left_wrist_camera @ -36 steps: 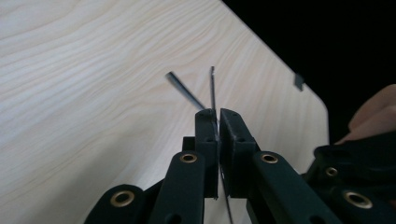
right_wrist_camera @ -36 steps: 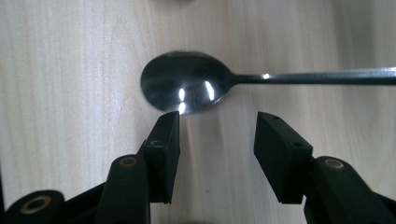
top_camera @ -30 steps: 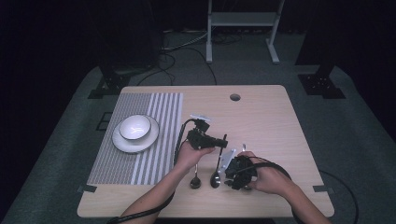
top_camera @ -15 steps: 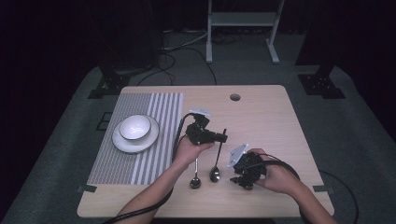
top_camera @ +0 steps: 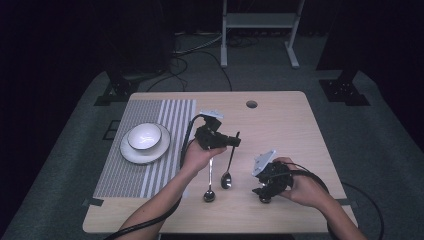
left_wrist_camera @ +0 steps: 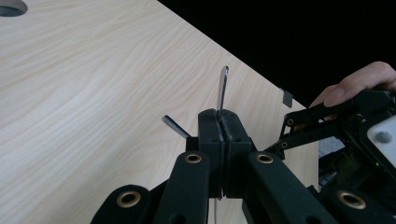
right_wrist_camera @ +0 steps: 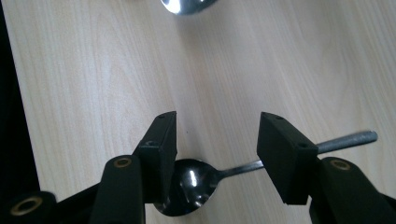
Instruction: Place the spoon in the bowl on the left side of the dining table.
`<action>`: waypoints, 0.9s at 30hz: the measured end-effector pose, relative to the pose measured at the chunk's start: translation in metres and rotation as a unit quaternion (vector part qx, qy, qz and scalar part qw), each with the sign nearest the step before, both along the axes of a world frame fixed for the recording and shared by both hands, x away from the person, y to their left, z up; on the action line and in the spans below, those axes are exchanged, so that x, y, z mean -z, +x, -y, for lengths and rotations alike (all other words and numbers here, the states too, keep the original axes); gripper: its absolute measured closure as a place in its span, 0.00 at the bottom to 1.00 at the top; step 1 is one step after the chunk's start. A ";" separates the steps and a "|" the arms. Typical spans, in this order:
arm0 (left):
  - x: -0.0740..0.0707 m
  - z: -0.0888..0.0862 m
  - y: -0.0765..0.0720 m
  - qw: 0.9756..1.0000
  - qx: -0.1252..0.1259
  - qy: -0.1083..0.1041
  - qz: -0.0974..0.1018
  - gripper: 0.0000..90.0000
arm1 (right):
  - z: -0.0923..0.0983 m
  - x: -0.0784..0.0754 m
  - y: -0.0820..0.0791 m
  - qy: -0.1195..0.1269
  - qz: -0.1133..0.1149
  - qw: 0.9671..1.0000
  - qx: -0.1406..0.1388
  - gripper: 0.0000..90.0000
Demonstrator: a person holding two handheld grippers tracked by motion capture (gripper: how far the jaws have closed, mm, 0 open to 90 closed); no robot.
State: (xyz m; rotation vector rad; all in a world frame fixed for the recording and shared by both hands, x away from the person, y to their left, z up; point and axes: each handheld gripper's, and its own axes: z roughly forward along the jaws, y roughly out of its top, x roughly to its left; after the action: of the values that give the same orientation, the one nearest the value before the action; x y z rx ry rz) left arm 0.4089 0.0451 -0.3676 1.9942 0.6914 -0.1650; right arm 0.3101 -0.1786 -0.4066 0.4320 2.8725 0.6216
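My left gripper (top_camera: 233, 142) (left_wrist_camera: 219, 125) is shut on the thin handle of a metal spoon (top_camera: 227, 177), whose tip (left_wrist_camera: 223, 86) pokes out past the jaws. A second spoon (top_camera: 209, 194) lies just left of it, its handle (left_wrist_camera: 173, 126) passing behind the jaws. In my right gripper view, the right gripper (right_wrist_camera: 217, 140) stands open over a third spoon (right_wrist_camera: 189, 183) lying flat on the table, handle pointing right. That gripper (top_camera: 264, 193) sits right of the two spoons, apart from them. The bowl of another spoon (right_wrist_camera: 187, 5) shows at the top edge.
A white bowl (top_camera: 144, 136) sits on a white plate (top_camera: 159, 153) on a grey striped placemat (top_camera: 170, 112) at the table's left. A cable hole (top_camera: 251, 104) is at the far middle. Bare wood (top_camera: 290, 135) lies at the right and far side.
The right gripper has drawn away to the right of the two spoons. The left gripper has risen slightly, taking its spoon a little farther from the front edge.
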 end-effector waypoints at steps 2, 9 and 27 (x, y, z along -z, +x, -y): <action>-0.002 -0.002 0.001 1.000 -0.001 0.002 0.002 0.99 | 0.003 0.000 0.000 0.001 -0.001 1.000 0.005 0.52; -0.014 -0.009 0.004 1.000 -0.009 0.015 0.017 0.99 | 0.015 -0.002 0.000 0.002 0.003 1.000 0.018 0.51; -0.033 -0.028 0.013 0.998 -0.026 0.035 0.034 0.99 | 0.044 -0.007 -0.001 0.012 0.000 0.999 0.052 0.50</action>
State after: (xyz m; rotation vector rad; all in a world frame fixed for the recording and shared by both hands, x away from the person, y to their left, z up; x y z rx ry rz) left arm 0.4217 0.0728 -0.3348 2.0376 0.7128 -0.0422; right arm 0.3092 -0.2222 -0.3994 0.5810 2.8228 0.6399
